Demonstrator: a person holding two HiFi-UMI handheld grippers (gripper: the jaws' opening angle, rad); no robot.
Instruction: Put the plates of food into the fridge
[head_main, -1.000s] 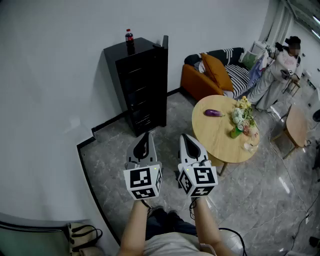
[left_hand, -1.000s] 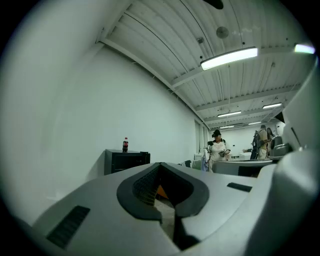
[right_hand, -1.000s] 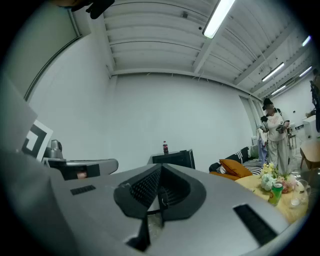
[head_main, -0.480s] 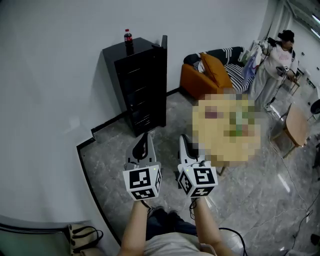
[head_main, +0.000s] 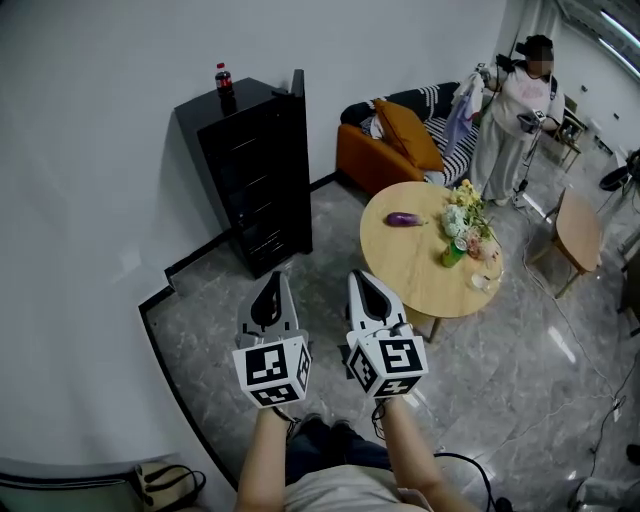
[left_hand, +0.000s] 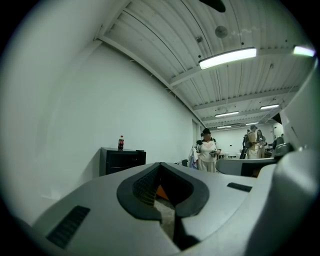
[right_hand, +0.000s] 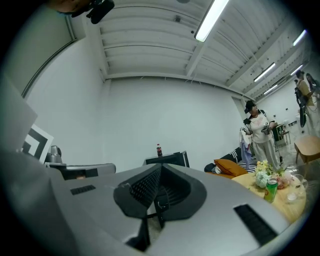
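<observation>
Everything ahead of you sits further left in the head view than a second ago, cabinet and table alike, and the person in pale clothes (head_main: 515, 120) now stands nearer the sofa. Both tongs hang side by side in much the same place.

Left tongs (head_main: 273, 285): tips pressed together, nothing between them. Right tongs (head_main: 363, 282): the same, pressed together and empty.

Tall black cabinet (head_main: 250, 170), ahead and a little left of the left tongs, dark cola bottle (head_main: 222, 78) on top. Probably the fridge, but you cannot confirm it from here. Round pale wooden table (head_main: 405, 265), ahead and right of the right tongs, carries a purple aubergine (head_main: 402, 219), a bunch of pale flowers (head_main: 465, 215) and a green can (head_main: 452, 255). No plate of food can be made out on it.

Risks, as judged:
- With no plate identified, you could reach for the wrong thing.
- Shut tips arriving at the table would push a plate, not take it; spread them first.
- Flowers and can crowd the table's far right side; a sweeping right tongs could tip them.
- The person beyond the table may step into your path.

Only the head view gives the tabletop layout and the floor. The left gripper view misses the table altogether but shows more people far off. The right gripper view catches can and flowers side-on at its right edge.
</observation>
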